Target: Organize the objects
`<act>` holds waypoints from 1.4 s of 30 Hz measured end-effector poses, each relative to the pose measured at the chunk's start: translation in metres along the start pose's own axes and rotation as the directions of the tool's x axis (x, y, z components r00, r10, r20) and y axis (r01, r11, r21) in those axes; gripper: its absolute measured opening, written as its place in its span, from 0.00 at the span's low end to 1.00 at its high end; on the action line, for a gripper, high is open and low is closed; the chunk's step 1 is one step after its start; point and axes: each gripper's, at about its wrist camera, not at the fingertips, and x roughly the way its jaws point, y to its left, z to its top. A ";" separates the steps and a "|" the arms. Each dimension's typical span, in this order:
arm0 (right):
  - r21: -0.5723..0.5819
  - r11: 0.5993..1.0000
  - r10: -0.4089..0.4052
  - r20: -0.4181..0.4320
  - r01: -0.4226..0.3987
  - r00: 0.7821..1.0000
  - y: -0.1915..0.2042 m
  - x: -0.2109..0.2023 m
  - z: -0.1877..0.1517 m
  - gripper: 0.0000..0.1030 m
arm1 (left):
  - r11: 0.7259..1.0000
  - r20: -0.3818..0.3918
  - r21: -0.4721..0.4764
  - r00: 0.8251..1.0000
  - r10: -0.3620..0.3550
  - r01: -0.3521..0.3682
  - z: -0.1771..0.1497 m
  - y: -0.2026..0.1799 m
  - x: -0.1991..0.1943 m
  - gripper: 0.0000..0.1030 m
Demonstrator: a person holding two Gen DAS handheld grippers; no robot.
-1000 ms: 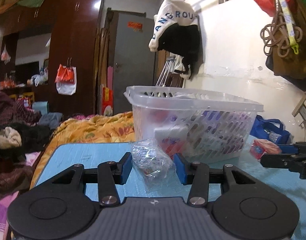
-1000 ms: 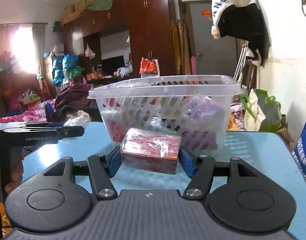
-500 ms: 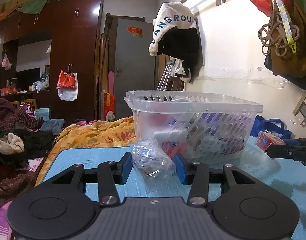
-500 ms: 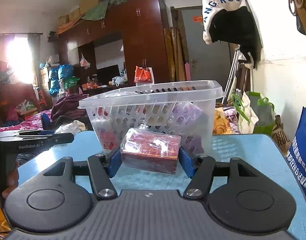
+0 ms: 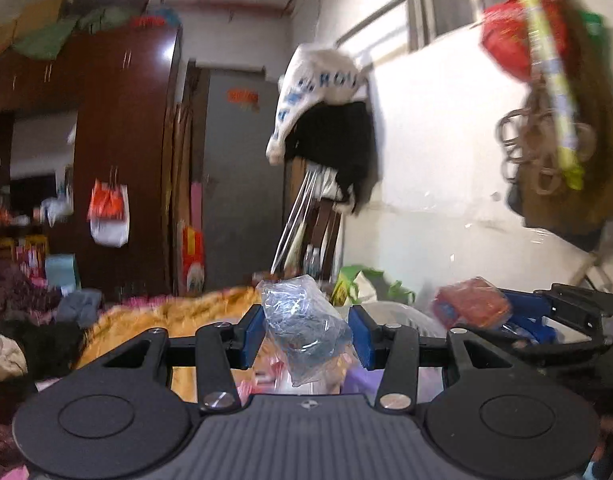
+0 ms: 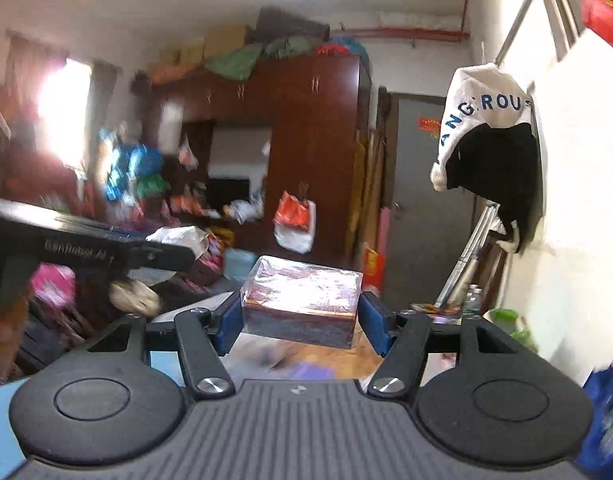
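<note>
Now the left gripper (image 5: 306, 334) is pinching a crumpled clear plastic bag (image 5: 304, 328) between its blue pads (image 5: 253, 336), holding it in the air with blurred basket contents showing at 6 o'clock beneath it. Meanwhile the right gripper (image 6: 300, 320) is clamping a cellophane-wrapped red box (image 6: 302, 300) by its two ends, and that same box (image 5: 470, 304) is appearing at 3 o'clock in the left view.
</note>
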 end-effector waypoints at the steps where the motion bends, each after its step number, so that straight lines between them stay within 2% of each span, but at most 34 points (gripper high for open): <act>1: 0.000 1.000 0.004 -0.042 -0.004 0.999 -0.005 0.015 0.003 0.63 | 1.000 -0.049 -0.007 0.999 0.011 -0.011 0.008 0.001 0.021 0.49; 4: -0.001 1.000 -0.016 -0.127 0.016 0.992 -0.015 0.050 -0.004 0.63 | 0.996 -0.173 -0.060 0.983 0.062 -0.073 0.009 0.013 0.071 0.49; 6: -0.020 0.999 -0.043 -0.134 0.041 0.990 -0.018 0.061 -0.010 0.66 | 0.992 -0.221 -0.091 0.973 0.067 -0.089 0.003 0.024 0.095 0.49; 7: -0.022 0.999 -0.051 -0.128 0.049 0.990 -0.020 0.063 -0.013 0.78 | 0.989 -0.237 -0.105 0.968 0.080 -0.107 0.000 0.030 0.103 0.52; 8: -0.022 0.998 -0.054 -0.113 0.052 0.992 -0.020 0.065 -0.015 0.86 | 0.986 -0.244 -0.117 0.966 0.089 -0.121 -0.003 0.036 0.108 0.61; 9: -0.027 0.998 -0.050 -0.101 0.048 0.994 -0.021 0.065 -0.018 0.96 | 0.982 -0.244 -0.137 0.965 0.097 -0.133 -0.006 0.041 0.112 0.72; 10: -0.035 0.998 -0.049 -0.098 0.046 0.994 -0.020 0.064 -0.019 0.98 | 0.979 -0.247 -0.148 0.964 0.100 -0.140 -0.009 0.045 0.112 0.76; 12: -0.056 0.998 -0.048 -0.101 0.043 0.994 -0.016 0.055 -0.019 0.99 | 0.977 -0.248 -0.157 0.963 0.106 -0.148 -0.012 0.049 0.105 0.79; 13: -0.061 0.997 -0.050 -0.092 0.045 0.994 -0.014 0.049 -0.018 1.00 | 0.980 -0.225 -0.143 0.969 0.102 -0.136 -0.012 0.048 0.098 0.79; 15: -0.035 0.999 -0.039 -0.056 0.037 0.998 -0.013 0.031 -0.012 1.00 | 0.989 -0.171 -0.091 0.980 0.103 -0.119 -0.014 0.042 0.075 0.91; 17: 0.032 0.999 0.007 -0.029 -0.006 1.000 -0.015 0.014 -0.009 1.00 | 0.989 -0.101 -0.067 0.987 0.126 -0.133 -0.014 0.031 0.052 1.00; 19: 0.082 0.996 0.024 -0.057 -0.020 0.998 -0.014 0.001 -0.006 1.00 | 0.991 -0.069 -0.026 0.989 0.127 -0.129 -0.016 0.021 0.036 1.00; 21: 0.091 0.995 -0.024 -0.114 0.035 0.993 -0.012 -0.002 -0.006 1.00 | 0.993 -0.083 0.008 0.990 0.117 -0.117 -0.021 0.012 0.030 1.00; 23: 0.065 0.995 -0.066 -0.146 0.076 0.987 -0.009 -0.004 -0.008 1.00 | 0.992 -0.119 0.030 0.985 0.127 -0.124 -0.025 0.005 0.030 1.00; 26: 0.017 0.992 -0.119 -0.150 0.123 0.981 -0.003 -0.007 -0.014 1.00 | 0.991 -0.122 0.049 0.984 0.128 -0.123 -0.030 -0.003 0.025 1.00; 33: 0.040 0.994 -0.088 -0.196 0.097 0.977 -0.006 -0.003 -0.016 1.00 | 0.988 -0.148 0.077 0.978 0.144 -0.134 -0.040 -0.010 0.014 1.00; 42: 0.064 0.992 -0.091 -0.199 0.106 0.976 -0.009 -0.002 -0.022 1.00 | 0.990 -0.152 0.046 0.979 0.135 -0.130 -0.041 -0.009 0.010 1.00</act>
